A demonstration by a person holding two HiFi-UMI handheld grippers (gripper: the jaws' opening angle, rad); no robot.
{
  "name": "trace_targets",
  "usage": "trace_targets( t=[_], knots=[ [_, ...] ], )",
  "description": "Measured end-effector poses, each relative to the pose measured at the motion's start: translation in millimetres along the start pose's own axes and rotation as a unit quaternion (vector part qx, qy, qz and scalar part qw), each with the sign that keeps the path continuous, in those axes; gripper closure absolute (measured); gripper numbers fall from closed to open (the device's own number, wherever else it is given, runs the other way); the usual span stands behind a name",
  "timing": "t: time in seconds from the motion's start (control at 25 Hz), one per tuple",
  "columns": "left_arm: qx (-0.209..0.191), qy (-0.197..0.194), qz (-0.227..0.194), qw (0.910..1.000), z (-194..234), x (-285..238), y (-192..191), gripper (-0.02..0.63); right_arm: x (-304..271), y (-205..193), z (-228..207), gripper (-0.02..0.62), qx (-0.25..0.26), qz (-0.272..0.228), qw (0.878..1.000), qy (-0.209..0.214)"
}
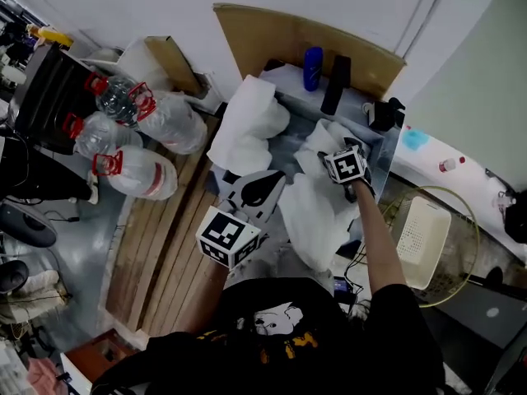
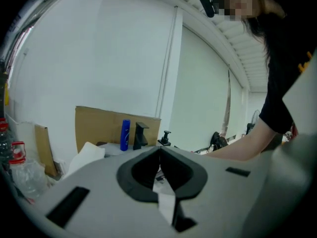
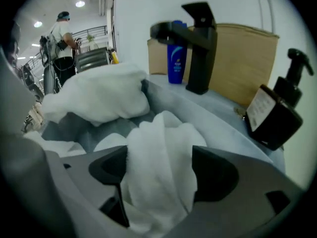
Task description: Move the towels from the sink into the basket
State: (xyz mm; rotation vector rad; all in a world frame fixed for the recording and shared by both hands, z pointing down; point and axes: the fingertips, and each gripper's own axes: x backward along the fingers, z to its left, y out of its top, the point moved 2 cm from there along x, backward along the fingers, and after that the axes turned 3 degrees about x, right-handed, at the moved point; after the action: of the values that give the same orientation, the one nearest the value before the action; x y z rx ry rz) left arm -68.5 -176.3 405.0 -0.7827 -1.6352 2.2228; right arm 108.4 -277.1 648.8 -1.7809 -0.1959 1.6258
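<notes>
The grey sink [image 1: 381, 142] holds several white towels. One towel [image 1: 247, 122] is heaped over its left rim, and another [image 1: 313, 212] hangs over the front edge. My right gripper [image 1: 339, 159] points down into the sink. In the right gripper view my right gripper [image 3: 158, 167] is open, and a bunched fold of white towel [image 3: 158, 148] stands between its jaws. My left gripper [image 1: 251, 186] hovers at the sink's front left corner. Seen in its own view, the left gripper [image 2: 159, 150] is shut and empty. The white basket [image 1: 422, 241] sits to the right of the sink.
A black faucet [image 1: 336, 83], a blue bottle [image 1: 312, 68] and a dark soap dispenser [image 1: 383, 113] stand along the sink's back edge, with cardboard [image 1: 272, 35] behind. Large water jugs [image 1: 123, 138] lie at the left beside wooden planks [image 1: 165, 245]. A person [image 3: 62, 38] stands far off.
</notes>
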Motion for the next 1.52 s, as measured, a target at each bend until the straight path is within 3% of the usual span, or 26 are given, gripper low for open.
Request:
trace_targets(
  t=[0.08, 0.32, 0.52, 0.6, 0.92, 1.16, 1.52],
  knots=[
    [0.001, 0.010, 0.003, 0.9999, 5, 1, 0, 0.598, -16, -9, 0, 0.206, -0.016, 0.026, 1.000, 0.002],
    [0.009, 0.032, 0.009, 0.9994, 14, 12, -6, 0.598, -37, -17, -9, 0.218, -0.067, 0.035, 0.997, -0.019],
    [0.009, 0.032, 0.013, 0.9994, 19, 17, -8, 0.598, -29, -20, -6, 0.376, -0.023, 0.058, 0.997, -0.044],
    [0.005, 0.024, 0.012, 0.9996, 20, 17, -5, 0.598, -20, -18, -2, 0.405, -0.011, 0.051, 0.997, -0.059],
    [-0.017, -0.025, -0.001, 0.9996, 25, 8, 16, 0.598, 53, 22, 2, 0.446, -0.059, -0.082, 0.992, -0.078],
    [-0.022, -0.057, -0.001, 0.9981, 31, 7, 24, 0.598, 128, 57, 3, 0.454, -0.098, -0.174, 0.973, -0.116],
    [-0.035, -0.125, -0.007, 0.9915, 22, 0, 36, 0.598, 240, 97, 19, 0.454, -0.106, -0.274, 0.941, -0.170]
  ],
)
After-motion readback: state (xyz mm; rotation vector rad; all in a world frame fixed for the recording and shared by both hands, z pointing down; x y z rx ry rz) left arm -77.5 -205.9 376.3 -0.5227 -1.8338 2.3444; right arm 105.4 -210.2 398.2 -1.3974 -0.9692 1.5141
